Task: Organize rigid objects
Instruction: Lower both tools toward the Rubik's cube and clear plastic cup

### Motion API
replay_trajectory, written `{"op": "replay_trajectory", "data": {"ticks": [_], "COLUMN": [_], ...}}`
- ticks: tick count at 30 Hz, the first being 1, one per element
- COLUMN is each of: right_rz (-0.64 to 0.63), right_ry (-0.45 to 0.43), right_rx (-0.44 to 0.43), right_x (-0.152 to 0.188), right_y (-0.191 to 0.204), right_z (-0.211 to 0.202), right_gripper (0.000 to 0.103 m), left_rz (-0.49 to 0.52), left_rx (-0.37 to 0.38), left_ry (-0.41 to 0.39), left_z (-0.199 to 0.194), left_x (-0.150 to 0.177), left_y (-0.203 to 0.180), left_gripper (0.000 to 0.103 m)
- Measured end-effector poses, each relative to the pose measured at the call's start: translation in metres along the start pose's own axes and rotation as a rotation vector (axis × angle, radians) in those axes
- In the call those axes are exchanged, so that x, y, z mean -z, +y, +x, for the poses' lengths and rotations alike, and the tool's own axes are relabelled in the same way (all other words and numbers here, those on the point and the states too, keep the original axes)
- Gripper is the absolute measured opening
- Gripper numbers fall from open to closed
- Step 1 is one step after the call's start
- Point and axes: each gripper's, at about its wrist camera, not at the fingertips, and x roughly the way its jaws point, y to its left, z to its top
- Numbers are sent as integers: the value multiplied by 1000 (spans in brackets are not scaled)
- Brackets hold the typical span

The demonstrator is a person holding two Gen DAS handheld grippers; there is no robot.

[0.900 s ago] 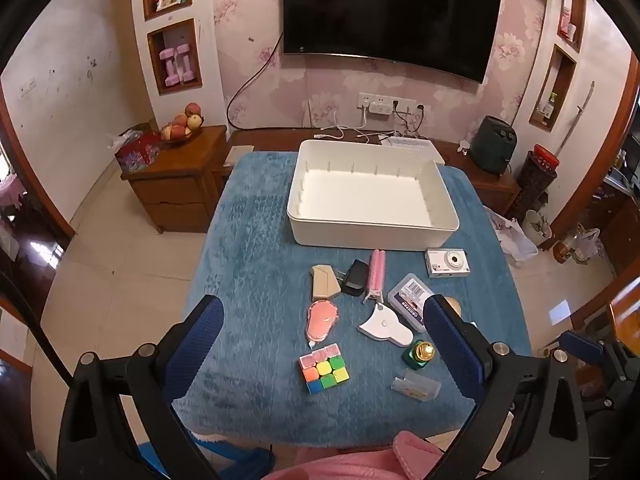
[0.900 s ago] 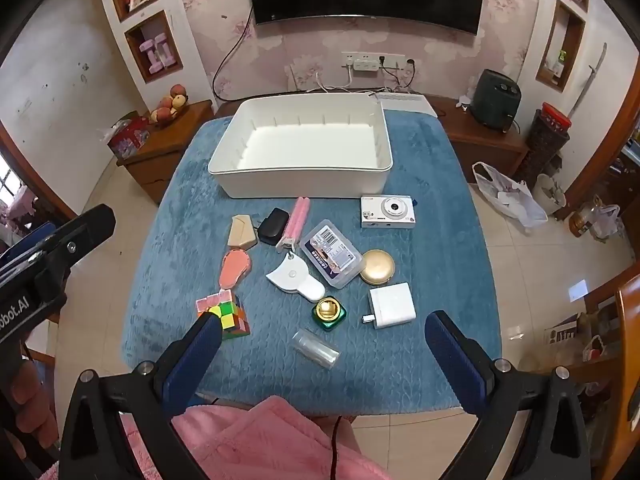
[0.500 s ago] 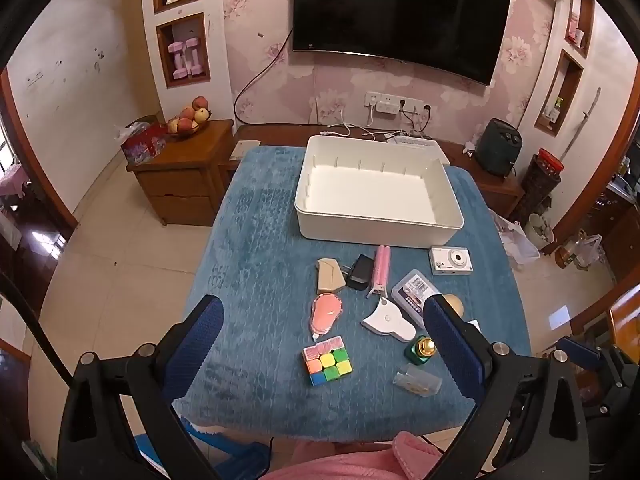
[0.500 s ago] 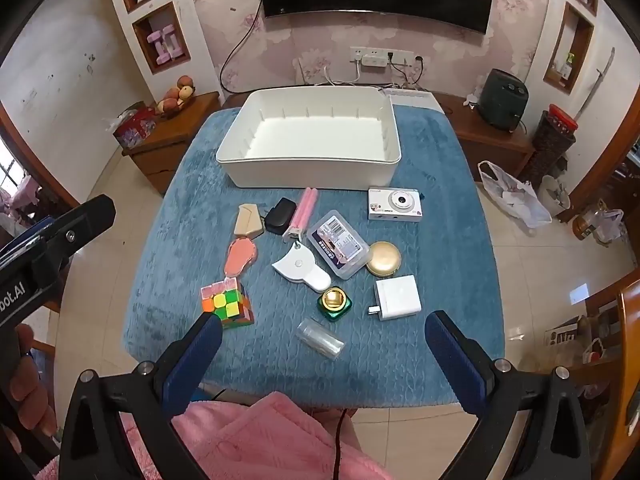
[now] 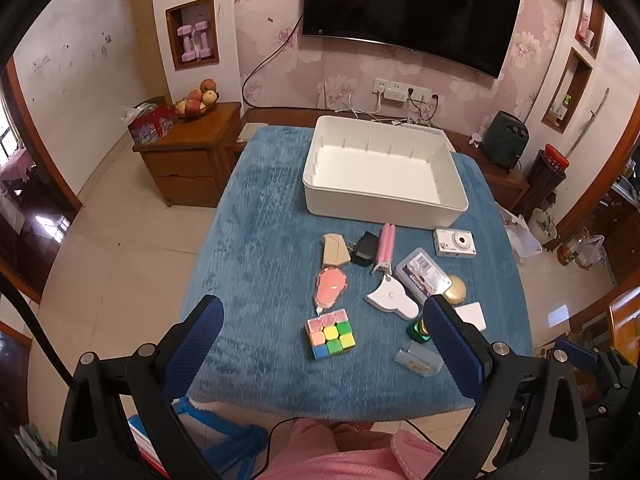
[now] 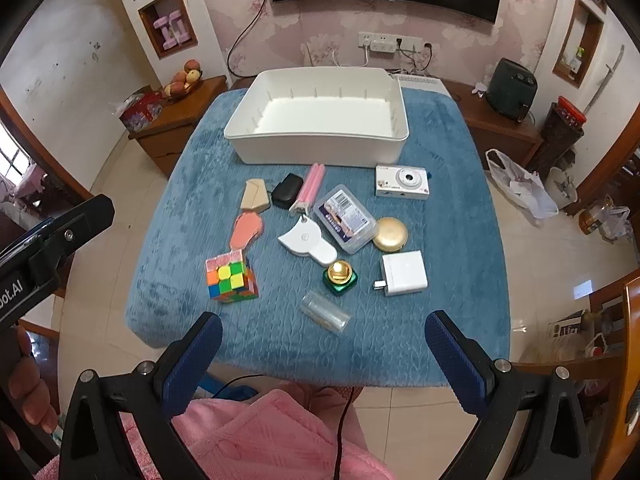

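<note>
While both pairs of tongs hang over the near edge of the bench (image 6: 460, 184), nothing lies between their blue pads: the left tongs (image 5: 320, 320) are spread wide, and the right tongs (image 6: 322, 334) are spread wide too, each tilted down at the blue cloth. A pink sleeve (image 6: 256, 436) fills the bottom of the right wrist view, and a hand (image 6: 24, 392) grips the other tool at its left edge.

Nearest on the cloth lies a clear tube (image 6: 325, 311) on its side. Just beyond it stand a colour cube (image 6: 230, 278) to the left, a green and gold jar (image 6: 339, 276) in the middle and a white charger (image 6: 403, 273) to the right, all apart from one another. Farther back a white tape measure (image 6: 306, 241) touches a clear plastic case (image 6: 346, 219), with a round gold compact (image 6: 390, 233) just beside the case and a flat pink piece (image 6: 248, 230) to the left. Behind those sit a tan wooden block (image 6: 255, 195), a black pouch (image 6: 287, 192), a pink stick (image 6: 309, 188) and a white camera (image 6: 402, 182). At the far end of the bench rests a white bin (image 6: 320, 152), its floor bare, well apart from both tongs.
</note>
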Motion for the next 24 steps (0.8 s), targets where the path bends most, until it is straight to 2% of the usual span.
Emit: {"op": "replay_trajectory", "data": {"ticks": [11, 17, 20, 24], "right_rz": [7, 39, 61, 101], "right_ry": [67, 153, 217, 304], "right_rx": [-42, -83, -105, -126], "right_x": [11, 17, 21, 27], "right_y": [0, 0, -2, -8], "right_z": [10, 29, 43, 63], "right_gripper": [102, 102, 98, 98], "left_rz": [-3, -4, -11, -5], "left_rx": [2, -3, 4, -5], "left_ry": [60, 144, 201, 287], "left_z": [6, 21, 33, 56], "left_x": [13, 22, 26, 34], "left_y": [1, 5, 7, 6], "left_gripper": [100, 100, 100, 100]}}
